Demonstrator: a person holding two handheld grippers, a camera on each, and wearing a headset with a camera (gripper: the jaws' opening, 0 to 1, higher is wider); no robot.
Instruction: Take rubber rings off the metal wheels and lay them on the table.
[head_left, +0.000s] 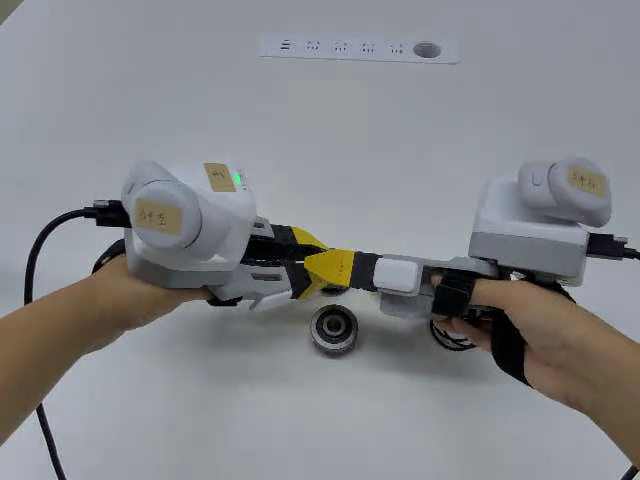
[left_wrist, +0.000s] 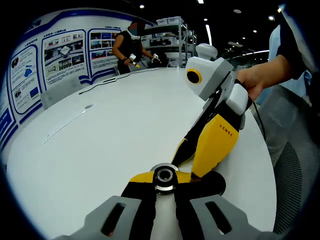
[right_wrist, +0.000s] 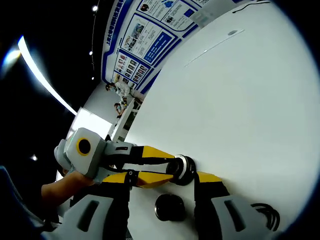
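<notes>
Rings (right_wrist: 262, 213) on table (right_wrist: 240, 100), wheel (left_wrist: 165, 179) in left claw (left_wrist: 165, 187)

White matte tabletop (head_left: 300, 130) in front of me. One metal wheel (head_left: 333, 330) lies flat on it close to me, with a dark ring around a shiny hub. Just right of it is a small pile of loose black rubber rings (head_left: 452, 338), partly hidden. At the far side is a long white socket strip (head_left: 360, 47) with a round hole at its right end.

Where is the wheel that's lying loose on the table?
Head view: the wheel lies on the table just below the left gripper and right gripper tips, black rings to its right.
</notes>
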